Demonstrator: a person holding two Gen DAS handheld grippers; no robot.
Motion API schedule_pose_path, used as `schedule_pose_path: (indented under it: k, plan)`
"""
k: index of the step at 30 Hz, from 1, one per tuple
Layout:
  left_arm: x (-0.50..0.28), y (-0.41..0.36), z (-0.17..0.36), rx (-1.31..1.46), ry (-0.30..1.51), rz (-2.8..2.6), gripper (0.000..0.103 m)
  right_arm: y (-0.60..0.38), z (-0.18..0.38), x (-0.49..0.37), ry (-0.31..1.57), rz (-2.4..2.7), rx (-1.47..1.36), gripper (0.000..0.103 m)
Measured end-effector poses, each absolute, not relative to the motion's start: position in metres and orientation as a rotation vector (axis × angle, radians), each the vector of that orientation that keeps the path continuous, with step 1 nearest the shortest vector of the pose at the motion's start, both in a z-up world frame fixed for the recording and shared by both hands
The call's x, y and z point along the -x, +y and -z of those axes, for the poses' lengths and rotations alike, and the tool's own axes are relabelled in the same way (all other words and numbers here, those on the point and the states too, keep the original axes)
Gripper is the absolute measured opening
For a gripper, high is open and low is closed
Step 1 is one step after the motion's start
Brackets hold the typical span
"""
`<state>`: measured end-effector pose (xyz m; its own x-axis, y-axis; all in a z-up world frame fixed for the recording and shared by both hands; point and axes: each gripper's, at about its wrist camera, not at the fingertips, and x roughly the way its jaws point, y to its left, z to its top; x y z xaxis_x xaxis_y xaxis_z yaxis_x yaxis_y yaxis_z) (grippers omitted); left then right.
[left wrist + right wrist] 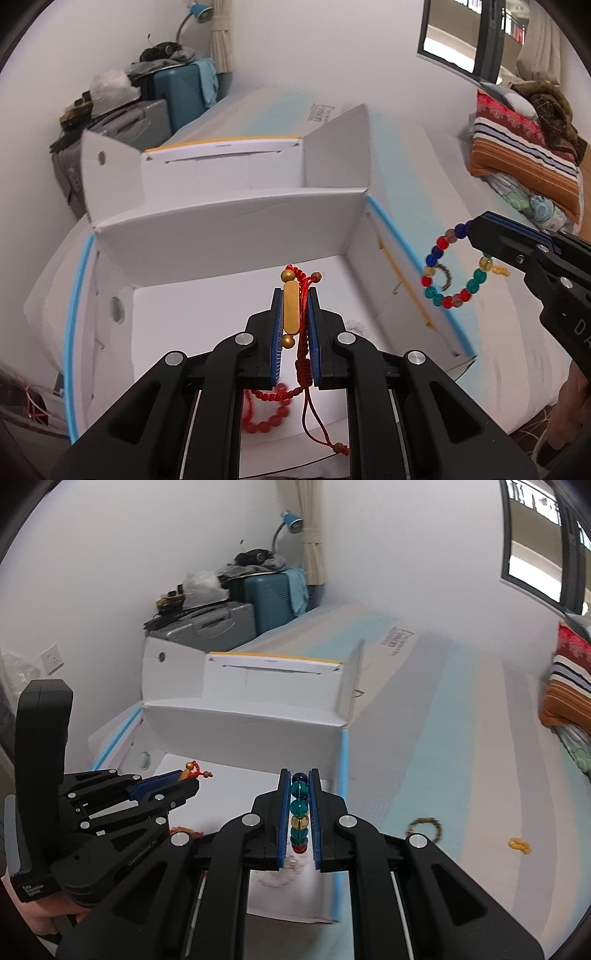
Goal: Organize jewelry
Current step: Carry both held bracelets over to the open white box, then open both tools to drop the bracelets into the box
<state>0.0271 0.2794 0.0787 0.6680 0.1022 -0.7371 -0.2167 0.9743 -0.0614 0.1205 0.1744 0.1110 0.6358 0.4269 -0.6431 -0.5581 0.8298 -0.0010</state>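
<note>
The left claw (295,314) is clamped on a red cord bracelet (301,334) with a gold bar, held above the open white box (229,229). To its right, the right claw (300,812) grips a multicoloured bead bracelet (448,267) just outside the box wall, over the bed (461,738), where a small brown bracelet (424,829) lies.

Suitcases: a teal one (271,600) and a grey one (207,626) stand far off to my left against the wall, touching, with clothes piled on top.
Lamp: blue desk lamp (291,522) above the teal case, beside a cream curtain (313,531).
Window: dark-framed window (469,33), far right.
Bedding: striped folded blanket (524,155) on my right.
Socket: white wall plate (51,661), near left.
</note>
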Motion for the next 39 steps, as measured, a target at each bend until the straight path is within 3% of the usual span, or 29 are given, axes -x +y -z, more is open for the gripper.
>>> schedule_pose_path:
  k: [30,32,34,35,36,38,39]
  plan:
    - [-0.01,0.327,-0.03,0.193,0.941,-0.286,0.016,0.241,-0.031,-0.115,0.851,-0.612,0.281,0.01]
    - [-0.008,0.326,-0.03,0.195,0.939,-0.291,0.021,0.241,-0.032,-0.115,0.847,-0.61,0.278,0.01]
    - [-0.006,0.326,-0.034,0.198,0.921,-0.307,0.04,0.239,-0.034,-0.115,0.841,-0.609,0.275,0.011]
    - [-0.005,0.326,-0.035,0.199,0.913,-0.312,0.043,0.238,-0.036,-0.114,0.837,-0.607,0.272,0.019]
    - [-0.003,0.326,-0.038,0.2,0.904,-0.318,0.047,0.236,-0.038,-0.114,0.833,-0.606,0.268,0.035]
    - [-0.001,0.324,-0.043,0.201,0.884,-0.326,0.058,0.228,-0.045,-0.112,0.811,-0.602,0.247,0.052]
    - [0.0,0.324,-0.046,0.202,0.871,-0.33,0.066,0.222,-0.049,-0.112,0.797,-0.595,0.237,0.057]
